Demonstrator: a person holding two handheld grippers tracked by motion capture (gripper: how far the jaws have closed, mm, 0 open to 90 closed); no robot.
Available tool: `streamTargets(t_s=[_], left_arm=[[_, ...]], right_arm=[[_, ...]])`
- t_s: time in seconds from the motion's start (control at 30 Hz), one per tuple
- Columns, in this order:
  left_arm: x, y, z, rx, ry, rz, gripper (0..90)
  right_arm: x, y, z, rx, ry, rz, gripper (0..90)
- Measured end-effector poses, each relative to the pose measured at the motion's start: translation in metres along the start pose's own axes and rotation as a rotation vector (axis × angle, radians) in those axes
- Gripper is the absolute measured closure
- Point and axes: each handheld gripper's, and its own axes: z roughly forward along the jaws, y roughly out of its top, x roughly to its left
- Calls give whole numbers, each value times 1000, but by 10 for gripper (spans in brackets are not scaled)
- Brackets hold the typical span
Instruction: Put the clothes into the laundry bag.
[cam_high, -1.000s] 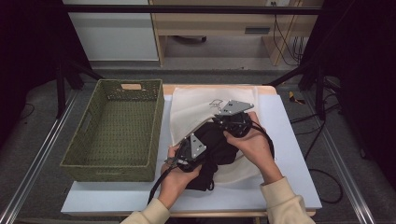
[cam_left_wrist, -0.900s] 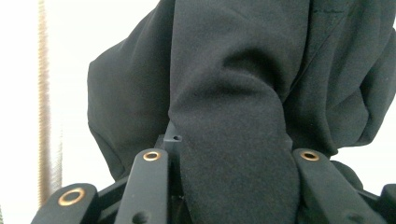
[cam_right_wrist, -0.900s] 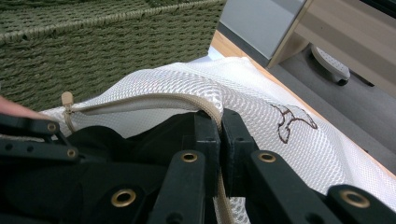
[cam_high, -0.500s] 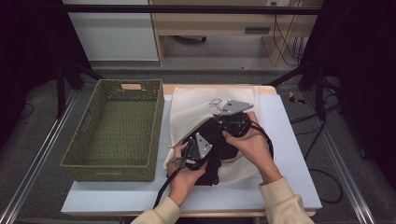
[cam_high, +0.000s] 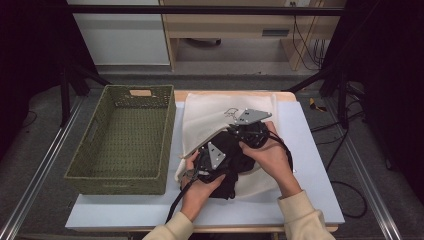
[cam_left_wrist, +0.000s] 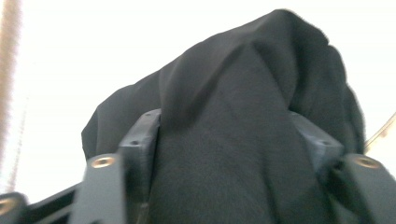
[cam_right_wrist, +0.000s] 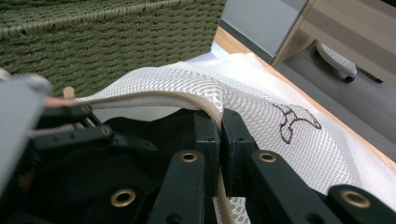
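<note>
Black garment: soft, matte dark fabric (cam_high: 231, 165), bunched in thick rounded folds, lay at the mouth of the mesh bag near the table's middle; in the left gripper view (cam_left_wrist: 243, 140) draped as a smooth hump between and over both jaws.
Mesh bag: white laundry bag of fine net weave (cam_high: 220, 112) with a beige zipper band and a small dark embroidered outline, lay flat on the table just right of the basket; net texture and outline plain in the right gripper view (cam_right_wrist: 261, 116).
Zipper edge: beige woven tape (cam_right_wrist: 187, 100), arched up above the garment.
Left hand-held gripper: black, with a grey three-cornered plate (cam_high: 202, 162), jaws parted, just opened wider, black fabric between them, no squeeze visible.
Right hand-held gripper: black, same grey plate (cam_high: 240, 131), jaws nearly together (cam_right_wrist: 220, 140), pinched on the zipper edge.
Basket: olive-green woven rectangular wicker (cam_high: 125, 140), coarse ribbed walls, cut-out handle at the far end, left of the bag.
Table: pale blue-grey smooth top (cam_high: 310, 150) with a wooden rim at the far edge.
Change from half a second before: left hand-held gripper opened wider on the garment and shifted only slightly; right one held the same spot on the bag's edge.
</note>
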Motion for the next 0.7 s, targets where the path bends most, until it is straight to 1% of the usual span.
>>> streamTargets(t_s=[0.07, 0.13, 0.17, 0.23, 0.3, 0.37, 0.47, 0.57, 0.63, 0.7], left_arm=[[2, 2, -7, -3, -36, -22, 291], [3, 4, -18, -39, -60, -53, 273], [4, 4, -21, -45, -71, -54, 266], [4, 6, -30, -60, -112, -67, 244], [5, 7, -38, -91, -134, -81, 229], [5, 9, -45, -99, -159, -91, 223], [7, 11, -58, -103, -165, -82, 205], [10, 10, -69, -90, -185, -98, 197], [12, 8, -77, -87, -181, -90, 193], [14, 6, -84, -80, -178, -91, 191]], right_arm=[[0, -1, 0, 5, -2, 2, 868], [-1, -1, 0, 7, -5, 1, 868], [-1, -1, 0, 5, -6, 3, 868], [-1, -1, 0, 6, -8, 3, 868], [1, -1, 1, 6, -8, -3, 868], [3, -2, 1, 12, -14, -9, 868], [5, -3, 0, 13, -21, -15, 868], [5, -4, -3, 9, -23, -8, 868], [5, -4, -5, 9, -26, -8, 868], [5, -5, -7, 7, -27, -7, 868]])
